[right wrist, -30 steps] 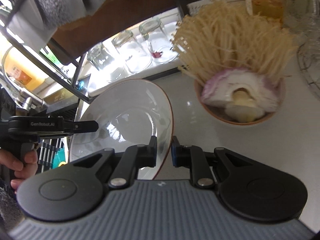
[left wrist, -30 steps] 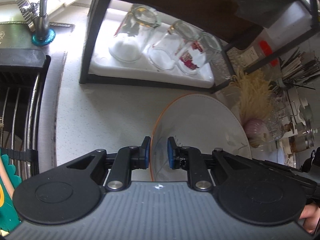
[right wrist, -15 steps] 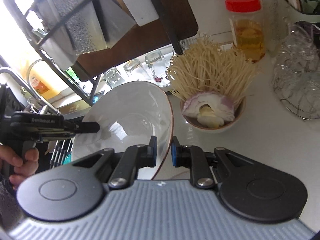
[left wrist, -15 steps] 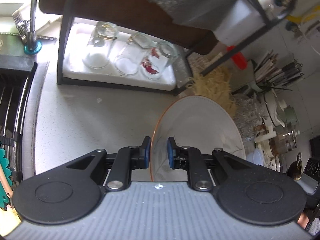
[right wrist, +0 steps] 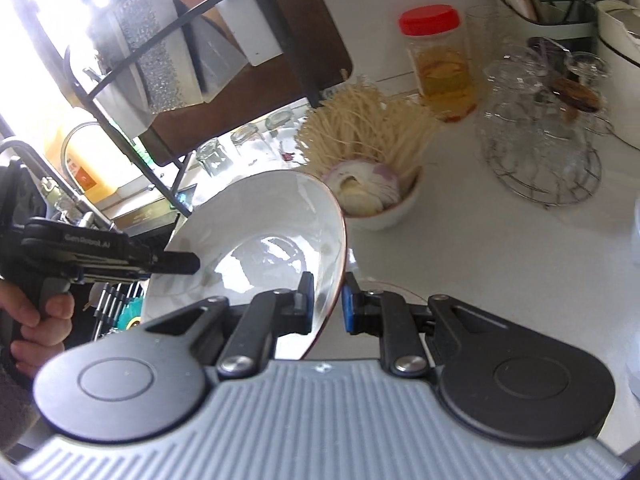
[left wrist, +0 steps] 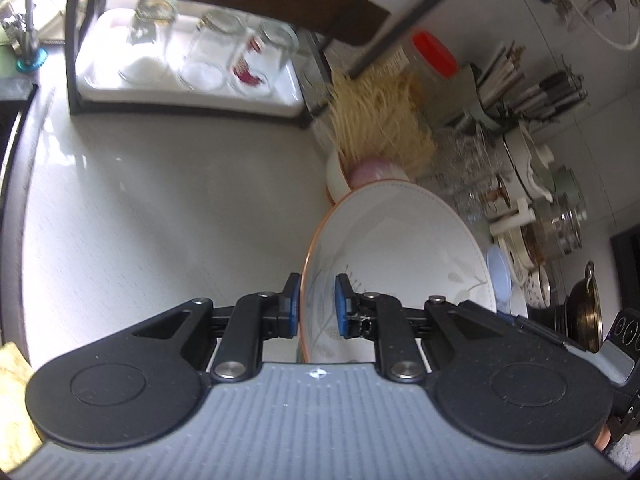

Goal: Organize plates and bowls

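A white plate with an orange rim [left wrist: 400, 248] is held in the air above the counter by both grippers, one on each side of its rim. My left gripper [left wrist: 316, 306] is shut on the plate's near edge. My right gripper [right wrist: 328, 300] is shut on the opposite edge of the same plate [right wrist: 260, 240]. The left gripper's body [right wrist: 108, 254] and the hand holding it show at the left of the right wrist view.
A white bowl of noodles and a cut onion [right wrist: 372, 192] stands on the pale counter [left wrist: 160, 200] just beyond the plate. A black rack with upturned glasses [left wrist: 200, 56] is behind. A red-lidded jar [right wrist: 440, 64], a wire basket of glassware [right wrist: 540, 152] and utensil holders [left wrist: 520, 92] stand right.
Both grippers have lifted the plate higher and drawn back from the rack. The views now take in more of the counter and the items to the right.
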